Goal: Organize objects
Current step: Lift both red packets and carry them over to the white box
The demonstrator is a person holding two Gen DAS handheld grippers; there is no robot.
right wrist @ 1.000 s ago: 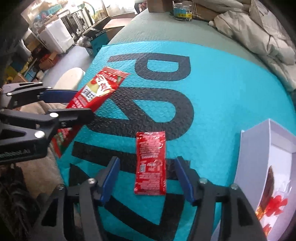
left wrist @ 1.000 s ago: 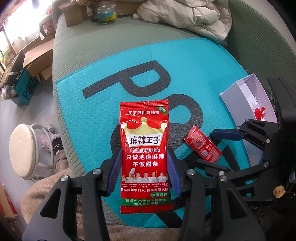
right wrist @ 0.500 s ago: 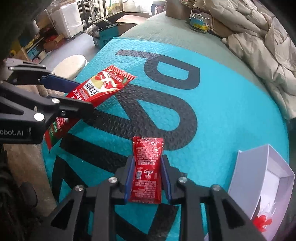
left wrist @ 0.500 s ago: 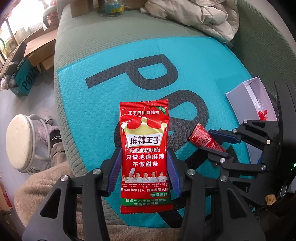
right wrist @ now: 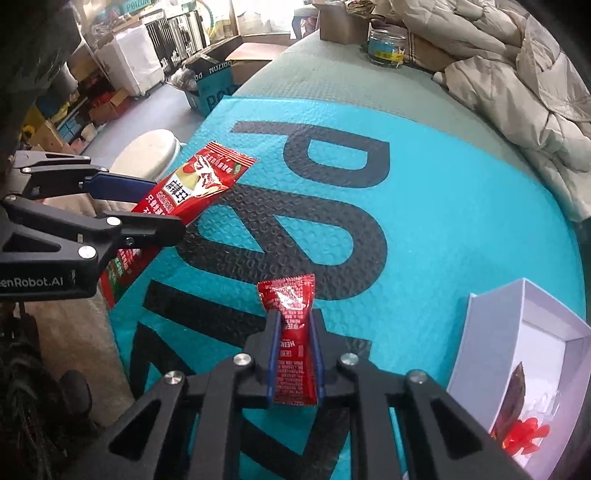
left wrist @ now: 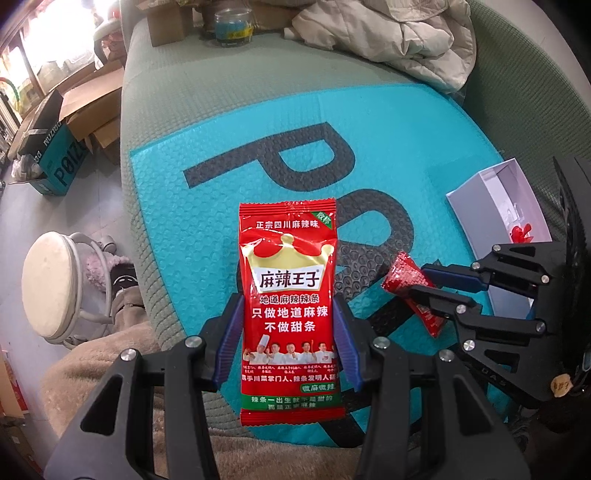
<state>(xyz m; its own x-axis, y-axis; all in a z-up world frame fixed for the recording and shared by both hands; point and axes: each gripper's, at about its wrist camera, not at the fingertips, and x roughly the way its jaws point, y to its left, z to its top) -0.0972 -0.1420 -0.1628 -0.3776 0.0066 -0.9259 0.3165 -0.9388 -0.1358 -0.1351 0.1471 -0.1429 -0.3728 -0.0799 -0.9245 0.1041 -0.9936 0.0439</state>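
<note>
My left gripper (left wrist: 288, 325) is shut on a large red snack packet (left wrist: 290, 288) with Chinese print and holds it above the teal bubble mailer (left wrist: 221, 184). It also shows in the right wrist view (right wrist: 188, 192), at the left. My right gripper (right wrist: 293, 332) is shut on a small red ketchup sachet (right wrist: 293, 332), lifted off the mailer. The sachet also shows in the left wrist view (left wrist: 406, 277), between the right gripper's fingers (left wrist: 443, 291). An open white box (right wrist: 517, 350) with a red item inside lies at the right.
The mailer lies on a grey-green cushion (left wrist: 166, 92). A beige jacket (right wrist: 517, 92), a glass jar (right wrist: 386, 46) and a cardboard box (left wrist: 166, 22) sit at the back. A white stool (left wrist: 48, 288) and cartons (left wrist: 55, 158) stand on the floor at left.
My right gripper closed on the ketchup sachet and lifted it off the mailer, pinching it narrower. My left gripper kept holding the snack packet and rose slightly.
</note>
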